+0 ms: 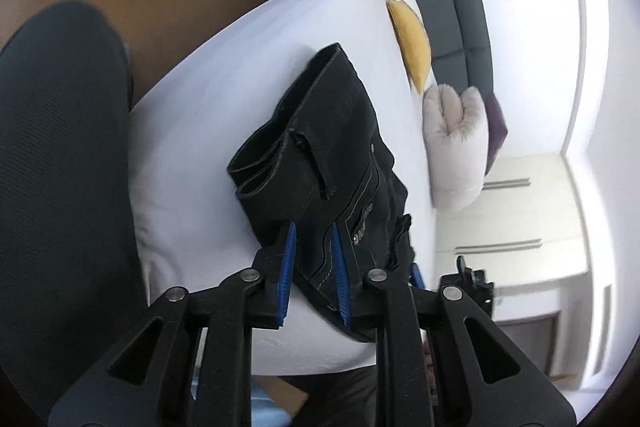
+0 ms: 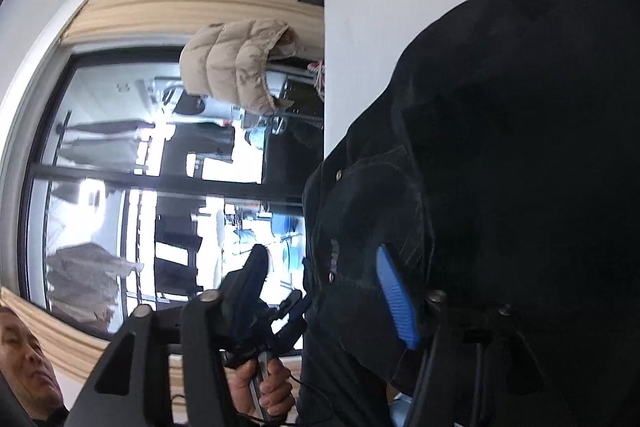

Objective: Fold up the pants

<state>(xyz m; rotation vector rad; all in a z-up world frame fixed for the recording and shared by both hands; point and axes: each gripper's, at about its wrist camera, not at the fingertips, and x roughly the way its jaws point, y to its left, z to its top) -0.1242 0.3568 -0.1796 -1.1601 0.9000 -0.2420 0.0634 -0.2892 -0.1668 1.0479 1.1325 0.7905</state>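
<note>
Black denim pants [image 1: 324, 147] lie folded on a white bed [image 1: 200, 155], leg hems to the left, waist end toward me. My left gripper [image 1: 314, 259] has its blue pads either side of the near edge of the pants; the jaws stand a little apart with fabric between them. In the right wrist view the pants [image 2: 500, 147] fill the right half. My right gripper [image 2: 344, 291] has one blue pad [image 2: 396, 299] pressed on the waist fabric; the other finger is hidden behind the cloth. The right gripper also shows at the waist in the left wrist view [image 1: 416, 275].
A yellow pillow [image 1: 410, 43] and a grey fluffy cushion [image 1: 452, 147] lie at the head of the bed by a dark headboard [image 1: 460, 11]. A dark trouser leg [image 1: 60, 167] stands at left. A window [image 2: 140, 167] and beige jacket [image 2: 236, 63] are behind.
</note>
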